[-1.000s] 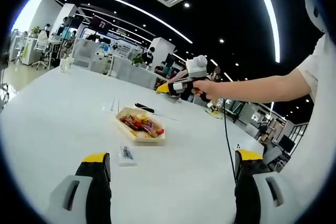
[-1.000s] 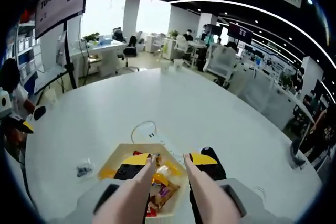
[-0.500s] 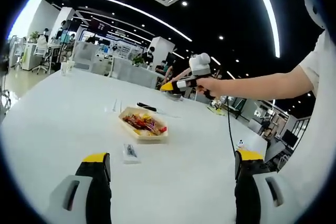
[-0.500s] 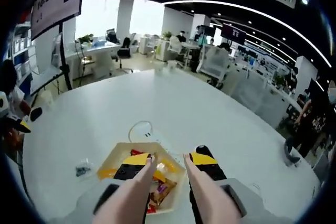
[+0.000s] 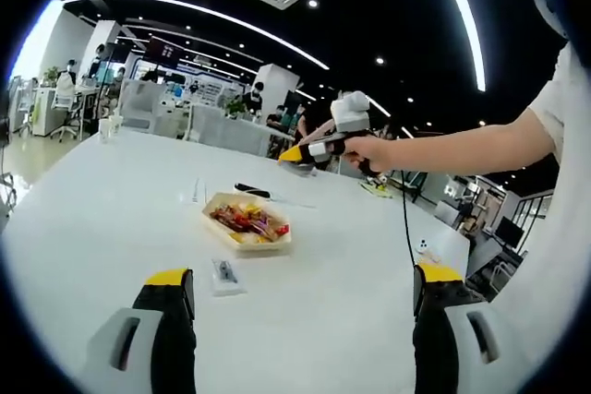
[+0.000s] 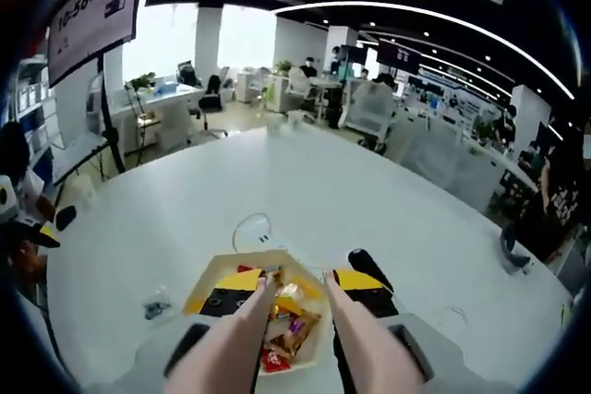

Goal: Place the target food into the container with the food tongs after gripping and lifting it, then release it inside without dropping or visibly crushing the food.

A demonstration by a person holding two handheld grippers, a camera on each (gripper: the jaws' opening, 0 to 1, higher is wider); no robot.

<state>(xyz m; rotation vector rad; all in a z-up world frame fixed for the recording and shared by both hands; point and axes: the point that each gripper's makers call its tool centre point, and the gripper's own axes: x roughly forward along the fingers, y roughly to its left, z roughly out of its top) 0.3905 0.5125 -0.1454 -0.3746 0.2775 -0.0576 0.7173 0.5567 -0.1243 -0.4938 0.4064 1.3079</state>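
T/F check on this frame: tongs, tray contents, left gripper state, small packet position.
1. The right gripper carries pink food tongs whose tips are apart. True.
2. The tray is empty. False: it holds colourful wrapped snacks.
3. The left gripper is shut on the tray. False: its jaws stand wide apart, holding nothing.
4. A small packet lies on the white table beside the tray. True.
5. The tongs hang over the tray. True.

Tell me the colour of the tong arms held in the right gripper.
Pale pink tongs, clearest in the right gripper view.
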